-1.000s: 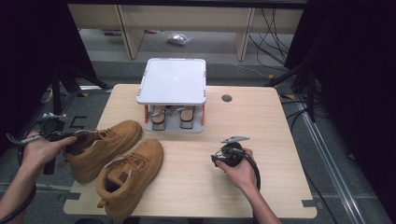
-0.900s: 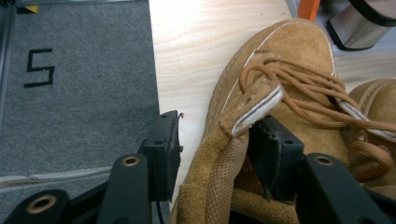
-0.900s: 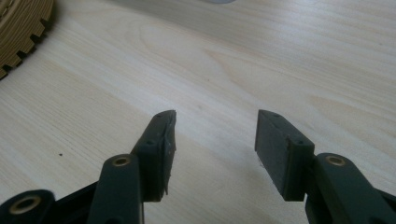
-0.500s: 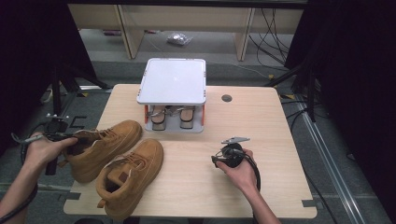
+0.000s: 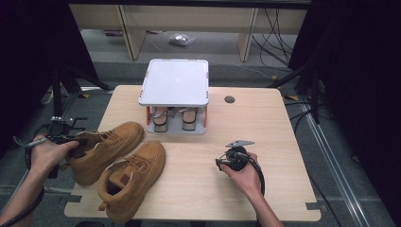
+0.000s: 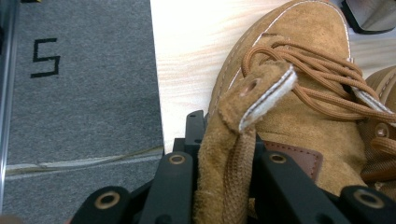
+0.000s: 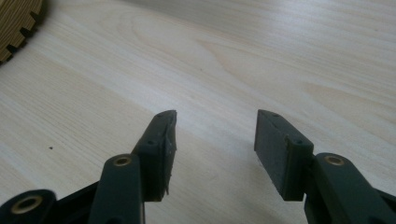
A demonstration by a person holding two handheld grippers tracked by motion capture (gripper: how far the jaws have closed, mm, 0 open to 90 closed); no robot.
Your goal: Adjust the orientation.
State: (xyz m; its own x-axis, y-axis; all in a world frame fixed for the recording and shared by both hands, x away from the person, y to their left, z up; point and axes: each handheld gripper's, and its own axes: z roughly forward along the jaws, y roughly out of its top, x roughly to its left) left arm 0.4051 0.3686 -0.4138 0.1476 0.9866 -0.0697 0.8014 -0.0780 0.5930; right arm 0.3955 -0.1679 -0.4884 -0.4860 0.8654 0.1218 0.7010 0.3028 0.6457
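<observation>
Two tan suede boots lie at the table's left front. The farther boot (image 5: 111, 142) (image 6: 299, 93) has its heel end at the left table edge. My left gripper (image 5: 78, 140) (image 6: 224, 158) straddles that boot's heel collar and pull loop. Its jaws have just been closing, and the black pads now press the suede from both sides. The nearer boot (image 5: 135, 172) lies beside it, untouched. My right gripper (image 5: 220, 163) (image 7: 215, 126) rests low over bare wood right of centre. Its jaws stand open with nothing between them, and the nearer boot's toothed sole (image 7: 18, 23) shows far off.
A white-topped stand (image 5: 175, 80) sits at the table's back middle, with a pair of small shoes (image 5: 174, 118) under it. A round hole (image 5: 230, 100) is in the tabletop to its right. Grey floor (image 6: 84, 93) lies past the left table edge.
Both hands and both boots keep their places. In the high view the left gripper's jaws look drawn in closer on the boot's collar.
</observation>
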